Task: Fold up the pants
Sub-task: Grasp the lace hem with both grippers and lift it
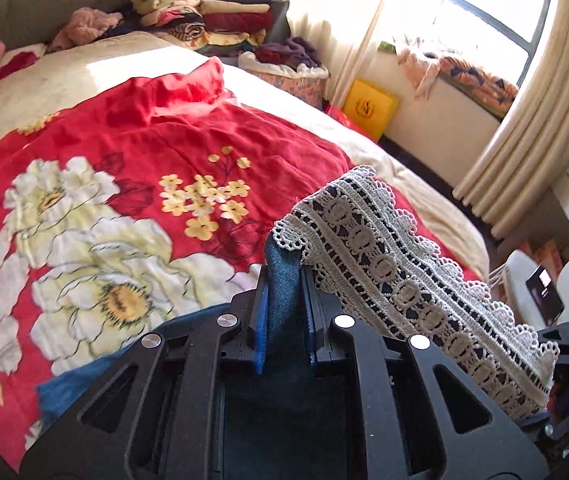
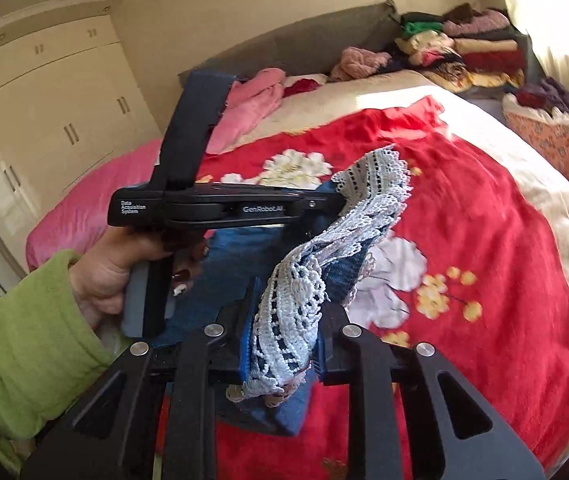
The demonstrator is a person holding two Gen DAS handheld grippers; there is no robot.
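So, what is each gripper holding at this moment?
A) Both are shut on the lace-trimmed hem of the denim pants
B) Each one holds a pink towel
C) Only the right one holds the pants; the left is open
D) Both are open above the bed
A: the left gripper has blue denim pinched between its jaws beside the white lace trim, and the right gripper is closed on the lace of the same pants, raised over the red floral bedspread.

bed [image 1: 44, 80] | sunlit window [image 1: 492, 4] | curtain [image 1: 524, 148] | wardrobe [image 2: 44, 100]
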